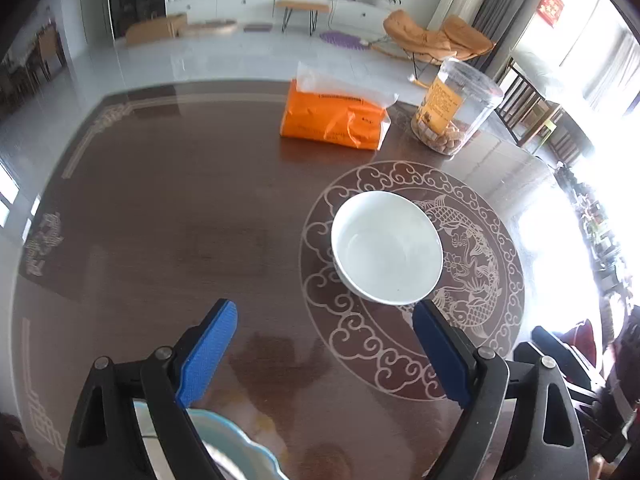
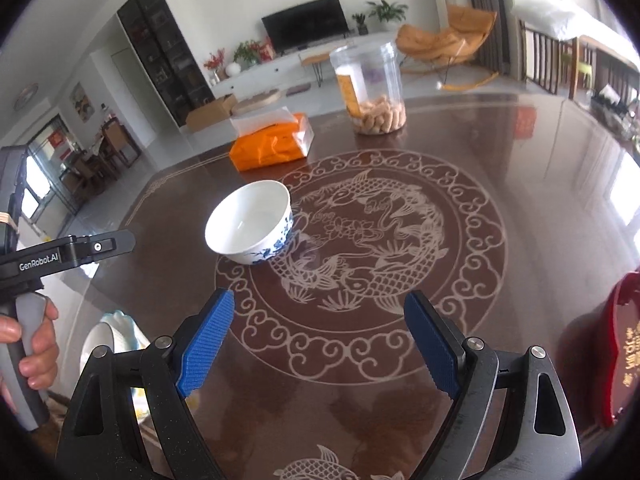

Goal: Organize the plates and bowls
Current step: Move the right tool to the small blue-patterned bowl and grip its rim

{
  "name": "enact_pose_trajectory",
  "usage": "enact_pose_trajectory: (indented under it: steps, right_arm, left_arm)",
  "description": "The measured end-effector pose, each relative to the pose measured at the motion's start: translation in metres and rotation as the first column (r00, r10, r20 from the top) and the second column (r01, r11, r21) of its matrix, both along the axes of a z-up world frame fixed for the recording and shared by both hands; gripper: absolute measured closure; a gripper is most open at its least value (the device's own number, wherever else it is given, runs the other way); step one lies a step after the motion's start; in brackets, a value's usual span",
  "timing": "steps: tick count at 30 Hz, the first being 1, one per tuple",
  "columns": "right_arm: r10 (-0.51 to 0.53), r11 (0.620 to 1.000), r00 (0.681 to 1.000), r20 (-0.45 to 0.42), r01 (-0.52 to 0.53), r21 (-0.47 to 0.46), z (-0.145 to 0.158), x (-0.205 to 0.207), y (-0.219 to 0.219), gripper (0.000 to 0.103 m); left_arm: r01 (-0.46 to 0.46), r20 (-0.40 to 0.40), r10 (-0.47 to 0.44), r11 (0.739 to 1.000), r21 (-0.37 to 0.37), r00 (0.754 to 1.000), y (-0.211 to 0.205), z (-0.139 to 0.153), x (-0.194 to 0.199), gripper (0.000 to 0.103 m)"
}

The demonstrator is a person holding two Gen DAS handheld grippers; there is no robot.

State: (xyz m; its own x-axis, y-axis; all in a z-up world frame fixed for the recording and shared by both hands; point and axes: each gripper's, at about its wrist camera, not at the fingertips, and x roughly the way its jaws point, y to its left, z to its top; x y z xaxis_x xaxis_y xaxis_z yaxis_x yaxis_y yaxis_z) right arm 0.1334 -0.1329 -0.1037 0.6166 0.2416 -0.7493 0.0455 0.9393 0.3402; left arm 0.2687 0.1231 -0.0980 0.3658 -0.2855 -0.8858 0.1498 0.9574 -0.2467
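Observation:
A white bowl (image 1: 387, 249) with blue flower painting on its side (image 2: 250, 227) stands upright and empty on the dark glossy table (image 1: 160, 208), on the left part of the round fish ornament. My left gripper (image 1: 326, 318) hovers just short of the bowl, open, with nothing between its blue pads. My right gripper (image 2: 320, 312) is open too and hangs over the ornament, the bowl ahead and to its left. A pale blue scalloped plate (image 1: 236, 446) shows under the left gripper at the table's near edge; it appears as a white and pale blue dish (image 2: 114, 340) at the lower left.
An orange tissue pack (image 1: 334, 114) and a clear plastic jar of snacks (image 1: 452, 108) stand at the far side of the table. A hand holds the other gripper's handle (image 2: 28, 344) at the left. A red object (image 2: 622, 356) sits at the right edge.

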Motion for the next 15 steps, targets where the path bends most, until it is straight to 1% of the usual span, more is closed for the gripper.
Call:
enact_pose_trajectory:
  steps: [1, 3, 5, 7, 9, 11, 12, 14, 15]
  right_arm:
    - [-0.001, 1.0, 0.999, -0.036, 0.001, 0.025, -0.005, 0.014, 0.0, 0.014]
    - [0.0, 0.996, 0.996, -0.092, 0.009, 0.088, -0.016, 0.043, 0.0, 0.015]
    - [-0.008, 0.99, 0.989, -0.147, 0.029, 0.137, -0.027, 0.07, 0.0, 0.015]
    - [-0.008, 0.988, 0.981, -0.196, 0.039, 0.151, -0.039, 0.092, 0.004, 0.016]
    - [-0.001, 0.987, 0.974, -0.226, 0.038, 0.157, -0.048, 0.11, 0.01, 0.016]
    - [0.008, 0.991, 0.97, -0.245, 0.025, 0.134, -0.054, 0.123, 0.017, 0.018]
    - [0.015, 0.993, 0.967, -0.256, 0.016, 0.119, -0.058, 0.128, 0.021, 0.021]
    - [0.028, 0.995, 0.961, -0.275, 0.0, 0.103, -0.065, 0.137, 0.027, 0.028]
    - [0.037, 0.995, 0.958, -0.283, -0.007, 0.104, -0.069, 0.141, 0.03, 0.033]
  left_arm:
    - [-0.011, -0.045, 0.011, 1.0, -0.018, 0.999, -0.001, -0.01, 0.014, 0.023]
    - [-0.036, -0.108, 0.034, 0.999, -0.011, 0.994, -0.007, -0.028, 0.035, 0.027]
    - [-0.053, -0.13, 0.057, 0.998, 0.03, 0.99, -0.013, -0.044, 0.05, 0.029]
    - [-0.064, -0.136, 0.074, 0.995, 0.077, 0.988, -0.019, -0.057, 0.061, 0.03]
    - [-0.064, -0.139, 0.076, 0.994, 0.088, 0.987, -0.022, -0.066, 0.067, 0.032]
    - [-0.067, -0.145, 0.08, 0.994, 0.09, 0.986, -0.025, -0.072, 0.073, 0.039]
    - [-0.069, -0.15, 0.081, 0.994, 0.085, 0.985, -0.026, -0.075, 0.076, 0.041]
    - [-0.06, -0.163, 0.073, 0.995, 0.08, 0.984, -0.031, -0.081, 0.081, 0.057]
    - [-0.051, -0.167, 0.064, 0.995, 0.082, 0.984, -0.034, -0.084, 0.082, 0.063]
